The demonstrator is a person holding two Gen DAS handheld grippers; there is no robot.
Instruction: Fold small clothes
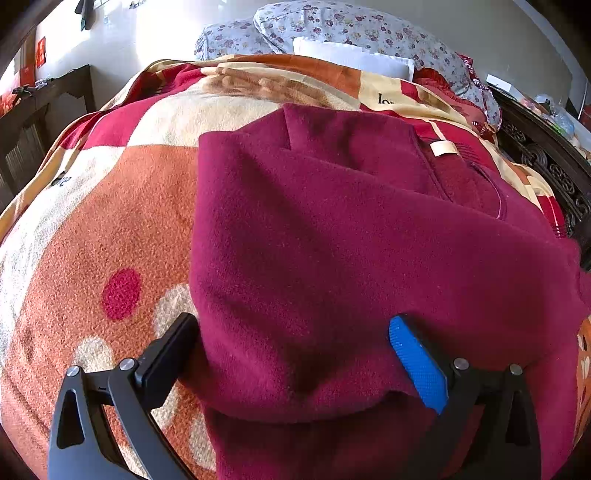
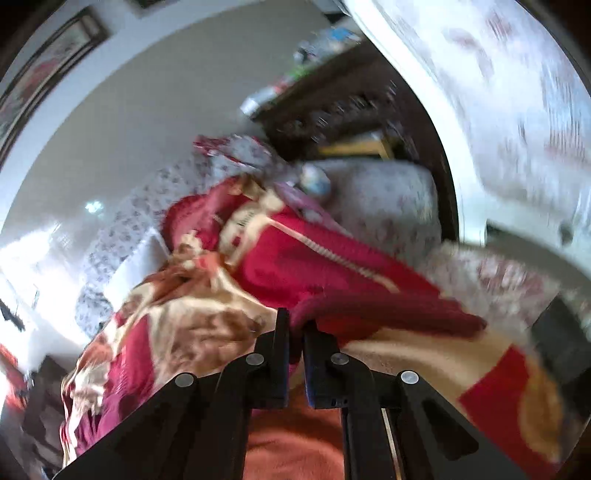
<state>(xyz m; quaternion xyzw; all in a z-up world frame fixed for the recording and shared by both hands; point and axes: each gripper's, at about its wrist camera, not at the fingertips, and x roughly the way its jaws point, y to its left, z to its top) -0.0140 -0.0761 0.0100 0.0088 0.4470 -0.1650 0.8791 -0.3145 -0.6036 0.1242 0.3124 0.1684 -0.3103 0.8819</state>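
Observation:
A maroon fleece garment (image 1: 332,236) lies on a patterned orange, cream and red blanket (image 1: 110,221) on a bed. It has a small cream tag (image 1: 443,148) near its collar. My left gripper (image 1: 291,339) is open, its black and blue fingers straddling the near fold of the garment. In the blurred right wrist view my right gripper (image 2: 295,328) is shut on an edge of the maroon garment (image 2: 388,310), which stretches away to the right above the blanket (image 2: 184,332).
Floral pillows (image 1: 351,26) and a white pillow (image 1: 354,59) lie at the head of the bed. A dark carved wooden bed frame (image 1: 546,166) runs along the right. A dark table (image 1: 40,110) stands at the left by the wall.

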